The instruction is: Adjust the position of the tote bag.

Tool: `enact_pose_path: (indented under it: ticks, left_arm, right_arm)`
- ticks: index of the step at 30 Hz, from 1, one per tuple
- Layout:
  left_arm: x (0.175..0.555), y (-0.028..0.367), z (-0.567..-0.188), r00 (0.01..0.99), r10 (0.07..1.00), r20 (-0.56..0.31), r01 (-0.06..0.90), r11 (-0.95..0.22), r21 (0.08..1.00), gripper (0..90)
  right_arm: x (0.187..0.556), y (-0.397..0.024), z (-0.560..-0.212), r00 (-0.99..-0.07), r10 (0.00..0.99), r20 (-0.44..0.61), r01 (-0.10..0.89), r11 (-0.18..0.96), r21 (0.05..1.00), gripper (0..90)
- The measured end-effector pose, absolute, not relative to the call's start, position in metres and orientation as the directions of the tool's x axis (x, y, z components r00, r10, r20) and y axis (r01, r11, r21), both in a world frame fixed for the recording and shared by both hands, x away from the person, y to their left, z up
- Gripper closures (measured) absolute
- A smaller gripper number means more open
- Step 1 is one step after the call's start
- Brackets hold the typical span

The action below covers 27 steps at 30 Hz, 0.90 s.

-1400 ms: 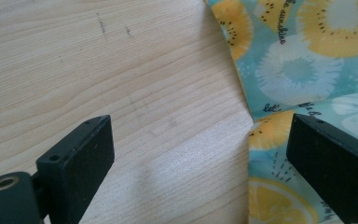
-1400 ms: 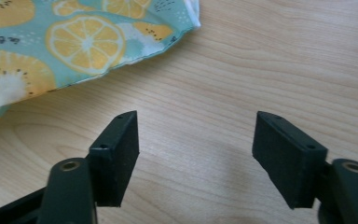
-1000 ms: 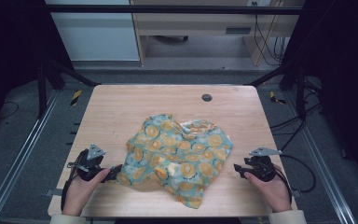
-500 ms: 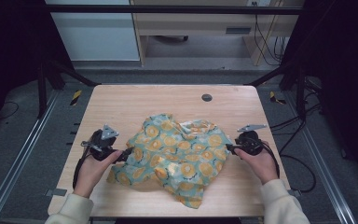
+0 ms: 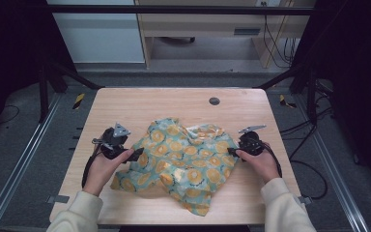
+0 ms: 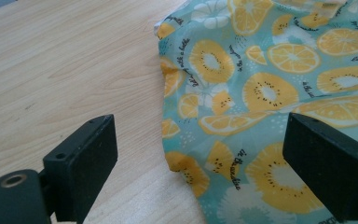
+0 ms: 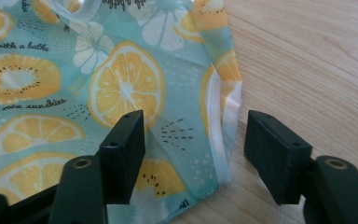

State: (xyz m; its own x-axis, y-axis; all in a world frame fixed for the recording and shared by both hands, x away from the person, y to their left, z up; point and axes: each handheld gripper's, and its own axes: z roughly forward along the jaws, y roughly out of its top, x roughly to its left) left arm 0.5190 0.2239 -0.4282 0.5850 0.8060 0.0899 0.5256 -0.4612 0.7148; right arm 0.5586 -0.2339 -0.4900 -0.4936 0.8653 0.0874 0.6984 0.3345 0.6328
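Since that cloth [image 5: 181, 162] is thin printed fabric, all fruit slices on pale blue-green, you can expect it to weigh next to nothing, flop wherever you lift it and crease at every pull. It sits crumpled in the lower middle of the high view, on the wooden table [image 5: 174, 104], with one corner trailing toward the bottom edge. Nothing fragile here, though I'd guess the weave is a bit slippery, so grab at a hem or a doubled fold rather than a single flat layer.

Your left gripper [image 5: 136, 155] is at the cloth's left edge. In the left gripper view its jaws are spread wide with the edge of the cloth [image 6: 261, 93] lying between them, not pinched. Your right gripper [image 5: 232, 151] is at the right edge, and its jaws have just been opening further. In the right gripper view they straddle the folded hem [image 7: 214, 116] at centre frame, pads clear of it. That hem looks like your best bite, since it's doubled and stitched.

Count-wise it's simple:
- one cloth
- two grippers
- one table
- one small dark round thing [image 5: 214, 101] set in the tabletop near the upper middle, well apart from the cloth
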Motion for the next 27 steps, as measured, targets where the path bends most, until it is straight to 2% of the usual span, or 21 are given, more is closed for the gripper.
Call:
enact_pose_path:
  ticks: [1, 2, 3, 5, 6, 8, 9, 10, 12, 13, 17, 26, 27]
  left_arm:
    - [0.519, 0.224, -0.428, 0.585, 0.806, 0.090, 0.526, -0.462, 0.714, 10.1]
    - [0.520, 0.224, -0.428, 0.583, 0.808, 0.090, 0.526, -0.459, 0.716, 10.1]
    - [0.520, 0.224, -0.427, 0.583, 0.808, 0.090, 0.527, -0.460, 0.715, 10.1]
    - [0.521, 0.225, -0.427, 0.582, 0.809, 0.086, 0.528, -0.456, 0.717, 10.1]
    - [0.522, 0.225, -0.427, 0.580, 0.810, 0.084, 0.530, -0.454, 0.716, 10.2]
    - [0.523, 0.225, -0.427, 0.579, 0.811, 0.083, 0.534, -0.455, 0.713, 10.2]
    - [0.523, 0.225, -0.427, 0.579, 0.811, 0.083, 0.534, -0.455, 0.713, 10.2]
    - [0.524, 0.226, -0.427, 0.580, 0.810, 0.087, 0.534, -0.459, 0.710, 10.2]
    - [0.525, 0.226, -0.426, 0.581, 0.810, 0.085, 0.534, -0.458, 0.711, 10.4]
    - [0.526, 0.226, -0.425, 0.580, 0.809, 0.090, 0.532, -0.461, 0.710, 10.6]
    - [0.536, 0.224, -0.427, 0.585, 0.806, 0.092, 0.539, -0.470, 0.699, 11.5]
    - [0.576, 0.211, -0.437, 0.598, 0.800, 0.042, 0.564, -0.458, 0.687, 18.5]
    - [0.579, 0.210, -0.438, 0.602, 0.797, 0.035, 0.573, -0.462, 0.677, 21.3]
  right_arm:
    - [0.559, -0.232, -0.490, -0.496, 0.865, 0.073, 0.694, 0.344, 0.633, 46.2]
    - [0.559, -0.232, -0.490, -0.496, 0.865, 0.073, 0.694, 0.344, 0.633, 46.2]
    - [0.558, -0.230, -0.489, -0.504, 0.861, 0.069, 0.688, 0.351, 0.635, 55.2]
    - [0.558, -0.230, -0.489, -0.511, 0.857, 0.062, 0.682, 0.361, 0.636, 58.5]
    - [0.557, -0.228, -0.487, -0.531, 0.846, 0.048, 0.670, 0.384, 0.635, 65.9]
    - [0.555, -0.226, -0.485, -0.547, 0.836, 0.035, 0.658, 0.404, 0.636, 72.2]
    - [0.555, -0.226, -0.485, -0.547, 0.836, 0.035, 0.658, 0.404, 0.636, 72.2]
    - [0.554, -0.224, -0.484, -0.574, 0.819, 0.015, 0.638, 0.435, 0.636, 81.3]
    - [0.553, -0.223, -0.484, -0.582, 0.813, 0.010, 0.630, 0.443, 0.638, 84.1]
    - [0.550, -0.220, -0.482, -0.601, 0.799, -0.008, 0.618, 0.472, 0.629, 88.5]
    - [0.545, -0.217, -0.477, -0.614, 0.789, -0.025, 0.597, 0.485, 0.639, 89.7]
    - [0.533, -0.215, -0.464, -0.655, 0.755, -0.047, 0.543, 0.513, 0.665, 89.9]
    - [0.532, -0.215, -0.462, -0.660, 0.750, -0.057, 0.534, 0.520, 0.666, 89.9]
